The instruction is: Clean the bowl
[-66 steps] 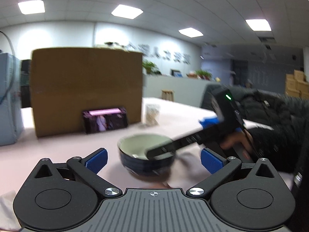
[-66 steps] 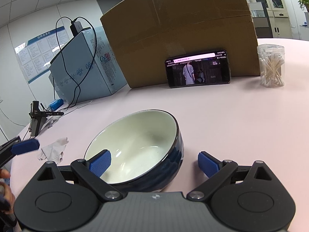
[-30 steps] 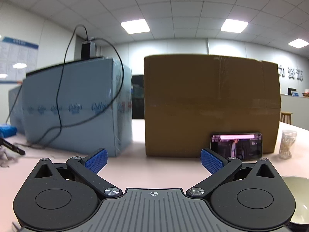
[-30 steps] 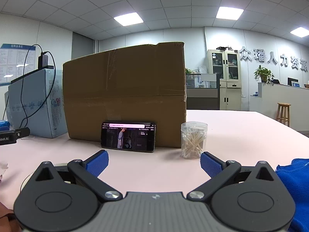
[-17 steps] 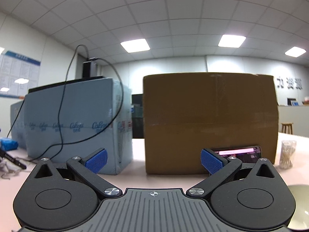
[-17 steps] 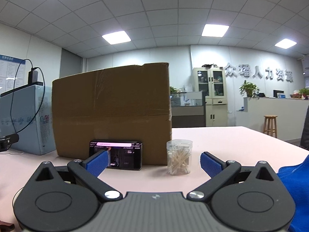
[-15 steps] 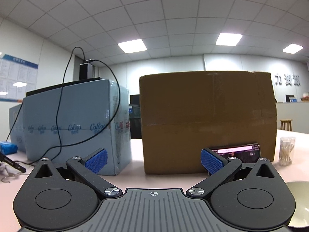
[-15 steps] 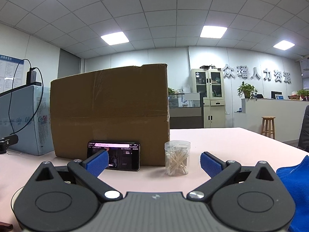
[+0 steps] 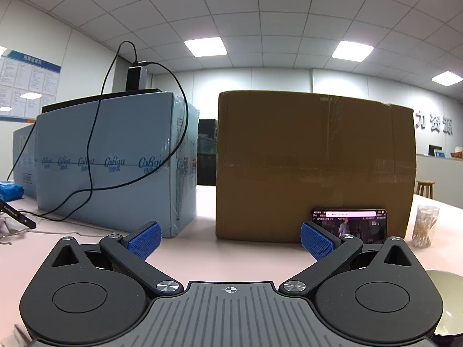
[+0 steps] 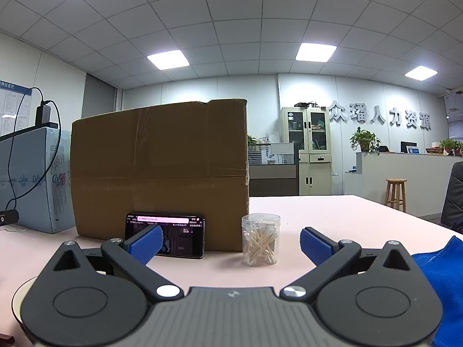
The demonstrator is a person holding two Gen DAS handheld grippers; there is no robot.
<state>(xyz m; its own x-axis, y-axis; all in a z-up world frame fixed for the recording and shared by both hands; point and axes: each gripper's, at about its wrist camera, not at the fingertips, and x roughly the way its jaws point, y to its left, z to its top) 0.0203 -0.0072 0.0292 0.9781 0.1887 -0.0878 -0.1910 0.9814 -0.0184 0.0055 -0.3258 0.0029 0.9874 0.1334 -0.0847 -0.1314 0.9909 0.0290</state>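
1. Office ceiling panels and a pale pink table [image 10: 332, 217] fill both views; the brown cardboard box [image 9: 312, 167] stands at the back of the table and serves as the landmark.
2. Leaning on the box front is a phone [image 10: 165, 238], with a clear jar of cotton swabs [image 10: 261, 240] just beside the box's right corner and a light blue carton [image 9: 115, 162] to the box's left.
3. Left gripper [image 9: 230, 238] is spread wide with nothing between its blue pads [image 9: 144, 238]. Right gripper [image 10: 228, 243] is likewise wide apart and empty.
4. Only a sliver of the bowl [image 9: 447, 303] shows, well in front of the box, at the left view's lower right edge and the right view's lower left edge.
5. A blue cloth [image 10: 442, 283] lies on the table in front of and to the right of the box, beside the right gripper.
6. Judged step: fetching the cloth. Tip the right gripper down toward it, pinch a thick fold, not a thin edge, and bring the left gripper onto the bowl's rim to steady it before any wiping.
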